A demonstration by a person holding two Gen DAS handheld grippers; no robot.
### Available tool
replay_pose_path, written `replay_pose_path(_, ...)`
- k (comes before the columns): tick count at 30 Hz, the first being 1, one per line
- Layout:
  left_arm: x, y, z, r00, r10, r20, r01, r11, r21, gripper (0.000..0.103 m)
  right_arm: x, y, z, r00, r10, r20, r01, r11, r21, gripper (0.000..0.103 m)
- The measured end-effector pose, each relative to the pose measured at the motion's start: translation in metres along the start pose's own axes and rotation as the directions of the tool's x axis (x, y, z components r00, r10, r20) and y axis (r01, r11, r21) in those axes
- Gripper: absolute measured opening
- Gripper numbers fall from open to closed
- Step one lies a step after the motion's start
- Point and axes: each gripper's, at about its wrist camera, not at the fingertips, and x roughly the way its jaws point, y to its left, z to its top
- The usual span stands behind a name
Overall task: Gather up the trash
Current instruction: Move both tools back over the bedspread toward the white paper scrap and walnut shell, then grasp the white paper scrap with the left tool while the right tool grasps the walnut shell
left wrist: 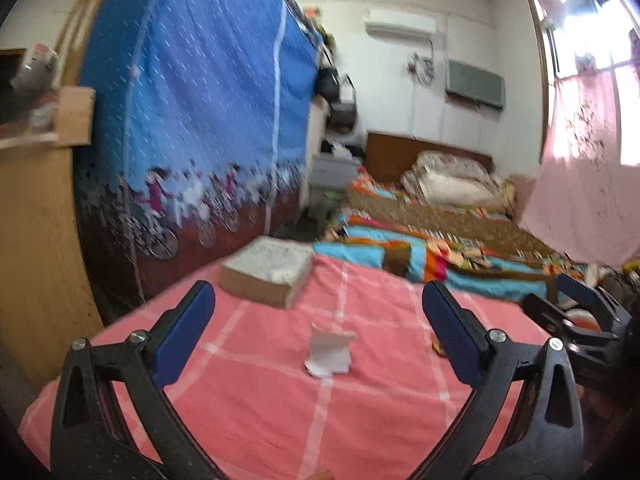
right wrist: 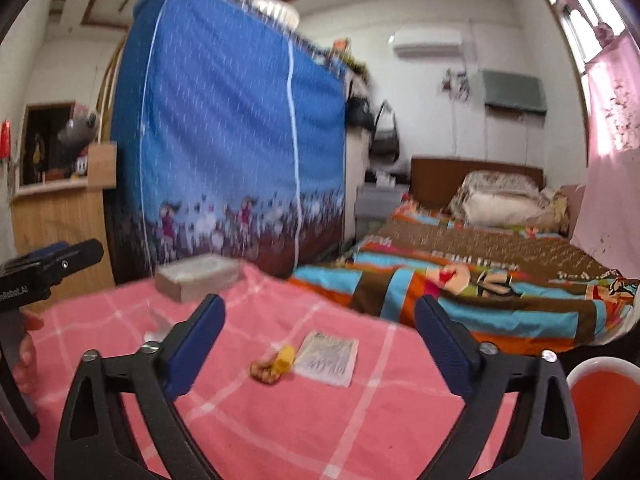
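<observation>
1. Three pieces of trash are seen on the pink checked bedspread [left wrist: 248,400]: one crumpled white paper [left wrist: 330,354], one flat printed wrapper [right wrist: 329,358] and one small yellow-brown scrap [right wrist: 276,362].
2. The white paper is creased and partly folded upright, with torn-looking edges; it lies on the bedspread well in from its edges, ahead of the left gripper.
3. The printed wrapper is a flat, pale rectangle with blurred grey print; the yellow-brown scrap is found touching or just beside its left edge, which of the two cannot be told.
4. The left gripper [left wrist: 318,314] is held wide apart, nothing is clamped, and the white paper is seen between and in front of its blue pads, untouched.
5. The right gripper [right wrist: 320,322] is likewise parted and empty; the wrapper and scrap lie on the cloth between its fingers, untouched.
6. Both grippers are pointed slightly downward over the bedspread, side by side; a hand [right wrist: 26,344] is seen on the left gripper's handle.
7. One box [left wrist: 268,276] with a patterned white top is placed near the far left corner of the bedspread.
8. One striped blanket [left wrist: 420,256] is laid along the far edge, one blue wardrobe [left wrist: 200,120] stands to the left, and one red-and-white bin [right wrist: 600,400] is seen at the right.
</observation>
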Motion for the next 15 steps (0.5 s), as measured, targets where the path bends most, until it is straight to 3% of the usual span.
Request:
replay_pose_path(5, 0.021, 0.000, -0.007, 0.992, -0.064, -0.110, 0.063, 0.998, -0.012, 0.101, 0.019, 0.006, -0.005, 0.993, 0.053, -0.102, -0.053, 0.999, 0.001, 0.068)
replay_pose_path(9, 0.039, -0.003, -0.010, 0.977, -0.072, -0.203, 0.073, 0.997, -0.005, 0.101, 0.037, 0.009, -0.010, 0.974, 0.090, -0.206, -0.091, 0.996, 0.004, 0.062)
replay_pose_path(12, 0.060, -0.001, -0.014, 0.950, -0.095, -0.299, 0.089, 0.995, -0.033, 0.096, 0.052, 0.010, -0.016, 0.950, 0.118, -0.288, -0.114, 0.993, 0.029, 0.058)
replay_pose_path(15, 0.082, 0.008, -0.020, 0.908, -0.150, -0.392, 0.113, 0.987, -0.117, 0.089, 0.065, 0.008, -0.022, 0.919, 0.161, -0.360, -0.147, 0.987, 0.066, 0.057)
